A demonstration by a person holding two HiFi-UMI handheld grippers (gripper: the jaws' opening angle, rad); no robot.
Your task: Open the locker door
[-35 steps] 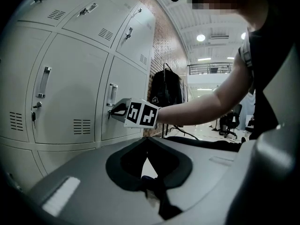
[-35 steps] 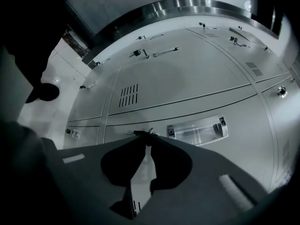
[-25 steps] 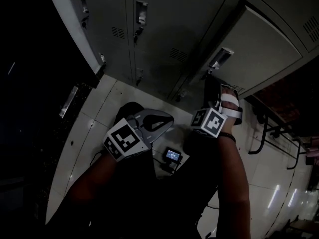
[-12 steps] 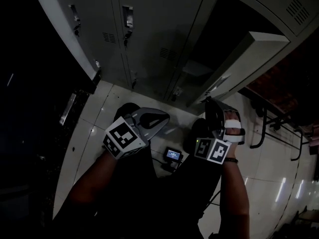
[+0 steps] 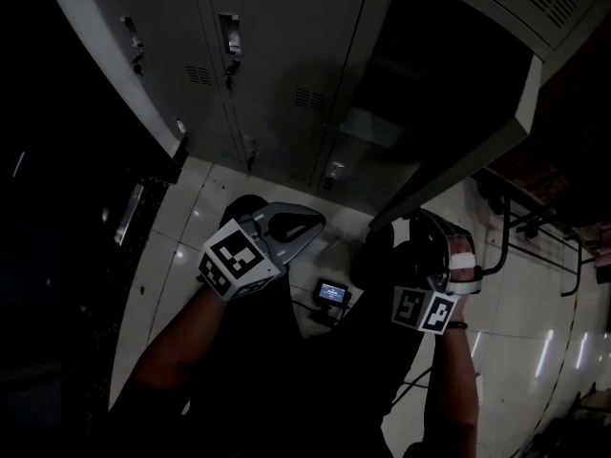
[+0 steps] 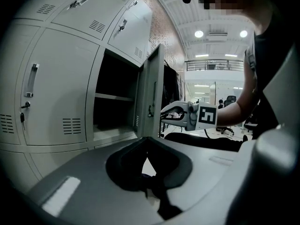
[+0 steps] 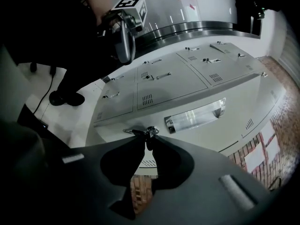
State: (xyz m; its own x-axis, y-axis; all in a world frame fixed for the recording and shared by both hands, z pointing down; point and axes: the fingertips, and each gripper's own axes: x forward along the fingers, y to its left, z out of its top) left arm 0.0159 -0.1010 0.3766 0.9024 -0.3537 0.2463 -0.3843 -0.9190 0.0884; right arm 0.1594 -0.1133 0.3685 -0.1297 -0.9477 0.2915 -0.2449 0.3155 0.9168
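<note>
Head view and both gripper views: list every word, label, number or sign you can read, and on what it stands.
No text can be read in any view.
Marker cube and the other cube: black-and-white square patterns only, no letters.
Small screen on the floor: too small to read.
Locker doors: no label or number shows.

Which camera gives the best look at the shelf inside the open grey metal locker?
The left gripper view: the shelf shows as a clear edge, nearly level. The head view shows it dim and steeply from above. The right gripper view shows only the grey metal door from outside, no shelf.
</note>
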